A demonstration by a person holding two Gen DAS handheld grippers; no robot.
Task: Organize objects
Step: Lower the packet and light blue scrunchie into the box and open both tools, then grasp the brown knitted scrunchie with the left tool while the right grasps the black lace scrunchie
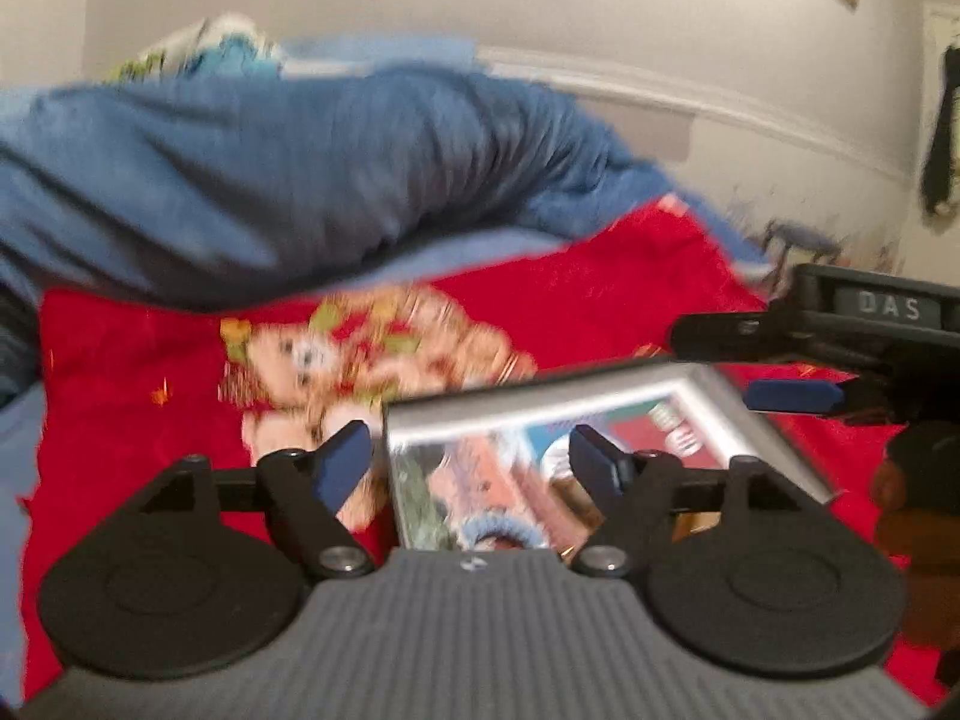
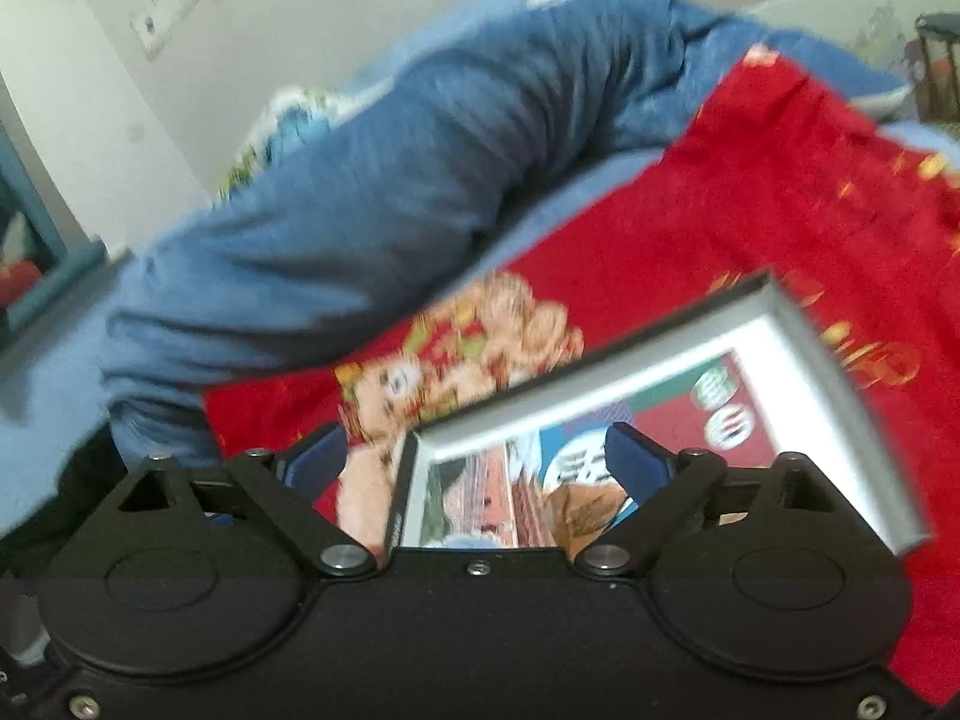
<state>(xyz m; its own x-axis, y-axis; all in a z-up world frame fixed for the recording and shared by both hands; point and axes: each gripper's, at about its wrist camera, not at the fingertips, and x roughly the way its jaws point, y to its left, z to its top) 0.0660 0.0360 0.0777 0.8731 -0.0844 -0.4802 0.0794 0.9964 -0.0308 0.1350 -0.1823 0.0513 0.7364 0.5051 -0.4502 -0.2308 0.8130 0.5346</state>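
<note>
A silver picture frame with a colourful print lies on a red blanket on a bed. My left gripper is open, its blue pads on either side of the frame's near left part, close above it. The frame also shows in the right wrist view. My right gripper is open over the frame's near left corner. In the left wrist view the right gripper reaches in from the right at the frame's far right corner. Both views are blurred.
A rumpled blue duvet is heaped behind the red blanket. The blanket carries a teddy-bear print. A pale wall with a white rail runs behind the bed. A dark brown object sits at the right edge.
</note>
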